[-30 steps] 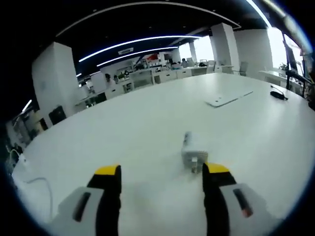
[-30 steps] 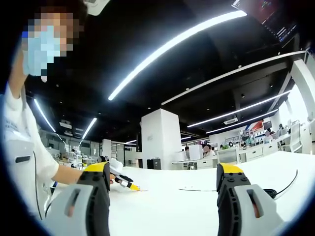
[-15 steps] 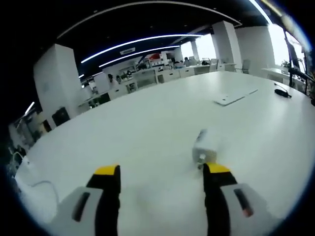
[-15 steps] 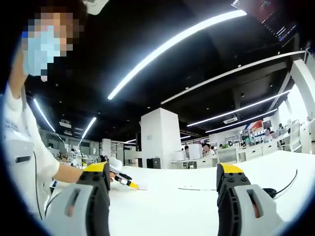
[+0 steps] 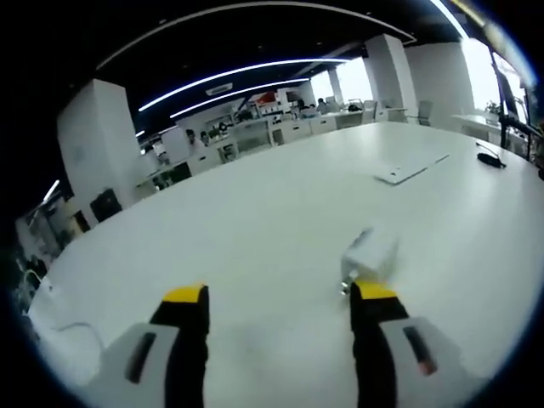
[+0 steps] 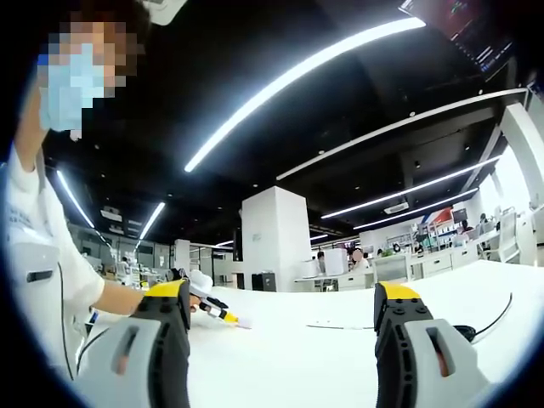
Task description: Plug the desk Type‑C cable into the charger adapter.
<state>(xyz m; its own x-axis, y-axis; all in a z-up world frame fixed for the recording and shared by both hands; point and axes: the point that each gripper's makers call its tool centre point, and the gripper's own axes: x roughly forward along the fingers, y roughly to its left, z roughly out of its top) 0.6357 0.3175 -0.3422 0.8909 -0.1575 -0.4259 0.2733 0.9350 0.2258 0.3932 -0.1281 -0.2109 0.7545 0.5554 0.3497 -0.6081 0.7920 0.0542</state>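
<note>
A white charger adapter [image 5: 371, 253] lies on the white table [image 5: 255, 221], tilted to the right and just beyond my left gripper's right jaw tip; whether they touch I cannot tell. My left gripper [image 5: 280, 293] is open with nothing between its jaws. A black cable [image 6: 491, 316] runs over the table at the right of the right gripper view and shows small at the far right [image 5: 490, 159] of the left gripper view. My right gripper [image 6: 282, 293] is open, held above the table and holding nothing. The left gripper [image 6: 212, 311] also appears far off, in a person's hand.
A flat white panel [image 5: 411, 168] lies on the table beyond the adapter. A thin white cable [image 5: 53, 316] trails at the left edge. The person in a white shirt [image 6: 42, 255] stands at the left. Desks and pillars are far behind.
In the left gripper view the adapter has shifted right and turned from pointing away to lying askew by the right jaw tip. The right gripper view is almost unchanged.
</note>
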